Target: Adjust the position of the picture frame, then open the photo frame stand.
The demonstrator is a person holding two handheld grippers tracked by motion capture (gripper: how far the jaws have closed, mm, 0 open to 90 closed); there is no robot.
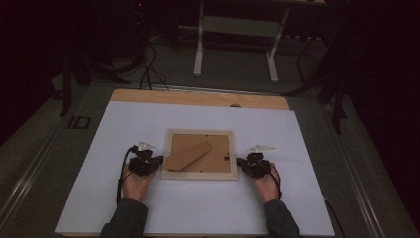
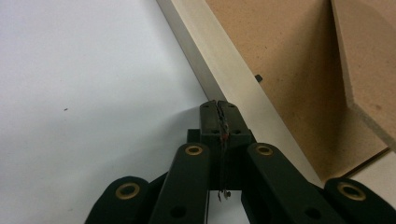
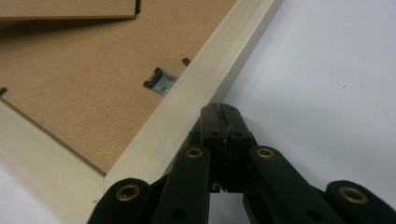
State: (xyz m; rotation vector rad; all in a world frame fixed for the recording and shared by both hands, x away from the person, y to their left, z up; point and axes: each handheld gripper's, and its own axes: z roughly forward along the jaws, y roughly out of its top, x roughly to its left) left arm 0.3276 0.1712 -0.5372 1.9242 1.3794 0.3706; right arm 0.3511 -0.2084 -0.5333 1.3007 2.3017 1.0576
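High view: the frame (image 1: 199,155) lies face down mid-desk (image 1: 124,208), flanked by both hand-held grippers. Left gripper view: the left hand-held gripper (image 2: 218,103), jaws closed and empty, noses the frame's edge. Right gripper view: the right hand-held gripper (image 3: 220,107) does likewise, probably bracing it.

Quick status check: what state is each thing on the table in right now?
Picture frame: face down, flat on the white sheet.
Stand flap: lying against the frame's backing.
Left gripper: shut, tips at the frame's edge.
Right gripper: shut, tips at the frame's opposite edge.
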